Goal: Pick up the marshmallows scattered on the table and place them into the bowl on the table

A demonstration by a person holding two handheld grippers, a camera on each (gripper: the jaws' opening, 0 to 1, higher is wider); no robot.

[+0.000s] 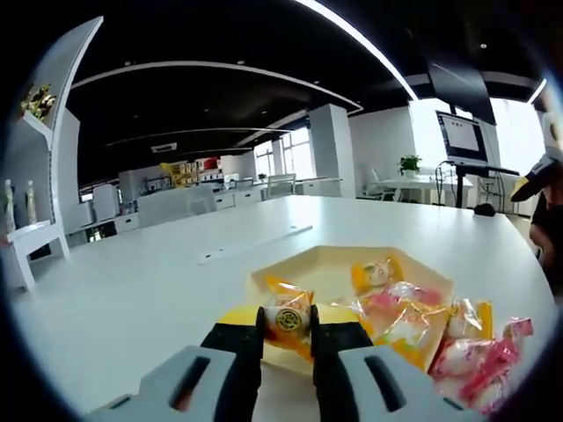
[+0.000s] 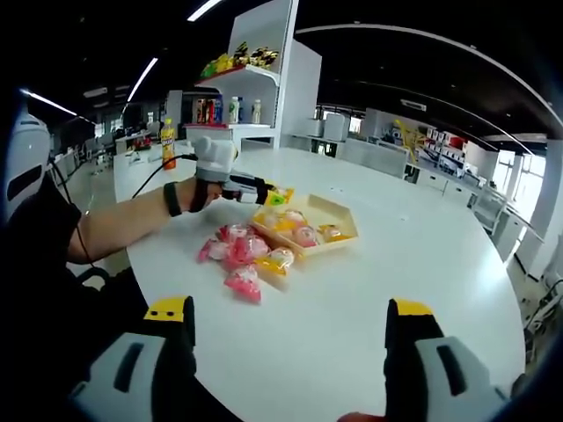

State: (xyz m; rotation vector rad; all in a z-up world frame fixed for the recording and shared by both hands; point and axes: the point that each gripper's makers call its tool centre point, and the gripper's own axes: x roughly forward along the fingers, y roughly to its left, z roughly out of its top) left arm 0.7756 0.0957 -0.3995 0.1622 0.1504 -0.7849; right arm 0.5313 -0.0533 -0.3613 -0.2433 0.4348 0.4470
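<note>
With several marshmallows already in the bowl (image 2: 339, 214) and a cluster of wrapped ones (image 2: 242, 255) just beside it on the table (image 2: 396, 264), the left gripper (image 1: 288, 330) pinches an orange-wrapped marshmallow (image 1: 287, 316) at the bowl's edge, while the right gripper (image 2: 286, 338) hangs well back, jaws spread.

wrapped marshmallows (image 2: 239, 251) beside yellow bowl (image 2: 339, 214)
</note>
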